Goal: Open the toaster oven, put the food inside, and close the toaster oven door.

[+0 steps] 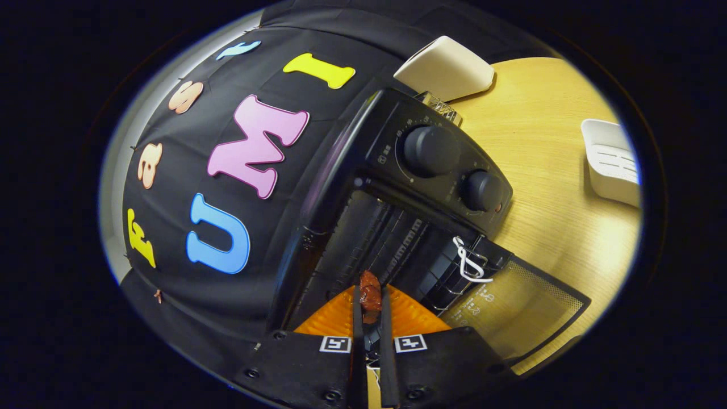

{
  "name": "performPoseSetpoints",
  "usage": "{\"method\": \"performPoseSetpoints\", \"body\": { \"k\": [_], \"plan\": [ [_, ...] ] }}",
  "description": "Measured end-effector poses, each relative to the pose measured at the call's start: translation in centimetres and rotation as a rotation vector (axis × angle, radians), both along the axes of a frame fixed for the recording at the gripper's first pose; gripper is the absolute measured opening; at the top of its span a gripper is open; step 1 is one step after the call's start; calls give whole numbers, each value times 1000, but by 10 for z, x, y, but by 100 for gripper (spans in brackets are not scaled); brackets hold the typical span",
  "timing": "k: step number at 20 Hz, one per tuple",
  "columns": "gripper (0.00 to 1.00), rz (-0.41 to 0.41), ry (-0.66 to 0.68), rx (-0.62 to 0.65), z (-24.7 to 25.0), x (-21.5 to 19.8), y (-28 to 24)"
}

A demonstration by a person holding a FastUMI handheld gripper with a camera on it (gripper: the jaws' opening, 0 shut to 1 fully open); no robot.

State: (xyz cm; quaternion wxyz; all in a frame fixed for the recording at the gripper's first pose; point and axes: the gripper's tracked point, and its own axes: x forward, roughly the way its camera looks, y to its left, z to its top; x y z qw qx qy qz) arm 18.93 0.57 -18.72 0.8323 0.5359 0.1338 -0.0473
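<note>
The black toaster oven stands on the wooden table with its glass door swung down open, a white cord looped on the door's handle. Two round knobs sit on its control panel. The dark cavity with its wire rack lies just ahead of my fingers. My gripper is shut on a small reddish-brown piece of food, which pokes out between the fingertips at the mouth of the cavity. The whole view is rolled, so the oven appears tilted.
A cream-coloured box stands behind the oven, with a small wire rack beside it. A white slotted tray lies on the wooden table beyond the oven's knob side. Black cloth wall stands on the oven's other side.
</note>
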Motion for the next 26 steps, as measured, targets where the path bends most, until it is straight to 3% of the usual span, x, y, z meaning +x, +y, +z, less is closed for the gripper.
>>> {"method": "performPoseSetpoints", "body": {
  "k": [4,7,10,12,13,16,26],
  "plan": [
    [14,-7,-7,-81,-2,10,4],
    [18,16,4,-215,-4,3,2],
    [36,17,27,-349,-6,-4,-11],
    [54,46,37,-410,-9,-7,-12],
    [54,65,30,-436,-8,-8,-10],
    [95,121,16,-521,-3,-16,-2],
    [98,344,92,-807,-10,-94,20]
  ]
}}
